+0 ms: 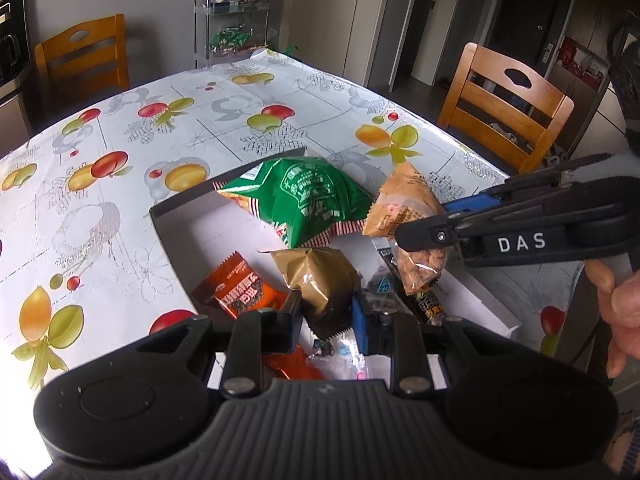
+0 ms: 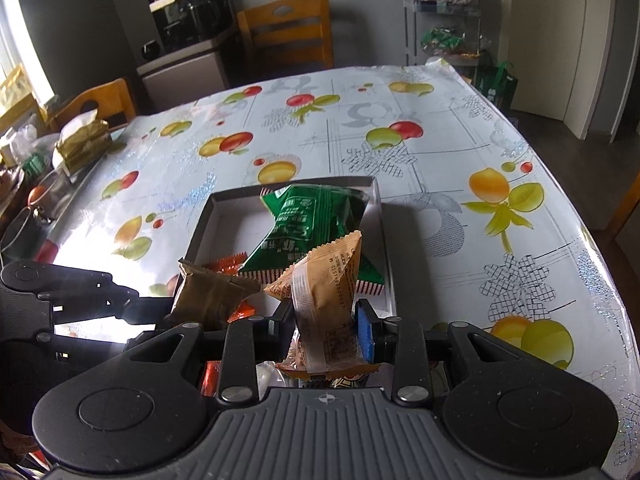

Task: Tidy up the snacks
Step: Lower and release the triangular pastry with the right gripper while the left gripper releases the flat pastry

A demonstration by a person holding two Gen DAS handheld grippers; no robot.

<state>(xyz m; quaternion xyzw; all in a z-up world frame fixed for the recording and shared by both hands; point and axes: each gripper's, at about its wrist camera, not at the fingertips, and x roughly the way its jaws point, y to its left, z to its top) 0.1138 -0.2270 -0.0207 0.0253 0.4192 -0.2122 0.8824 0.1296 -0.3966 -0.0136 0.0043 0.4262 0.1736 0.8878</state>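
- The right hand-held gripper (image 2: 325,326) is closed on an orange packet (image 2: 326,300), its pads pressing both sides; the packet stands upright, lifted above the box (image 2: 202,224).
- The left view shows that packet (image 1: 404,208) from the side, pinched near its middle, its clear lower end full of nuts hanging below the fingers (image 1: 420,236).
- The left hand-held gripper (image 1: 326,310) is closed on a brown packet (image 1: 316,276); its black and blue pads touch the packet's sides.
- Only the right view shows the brown packet (image 2: 212,292) raised over the near left corner of the box.
- A green bag (image 1: 308,196) lies tilted against the far right corner of the box, just beside the orange packet.
- A red-orange packet (image 1: 236,288) lies at the box's near left; it is mostly hidden in the right view.
- Dark packets (image 1: 400,284) lie under the orange packet, seen clearly only from the left.
- The box sits near the front edge of the bench (image 2: 440,128), on a fruit-print cloth.
- A chair (image 1: 508,108) stands at the bench's right edge.
- A tissue pack (image 2: 82,140) at the left edge shows only in the right view.
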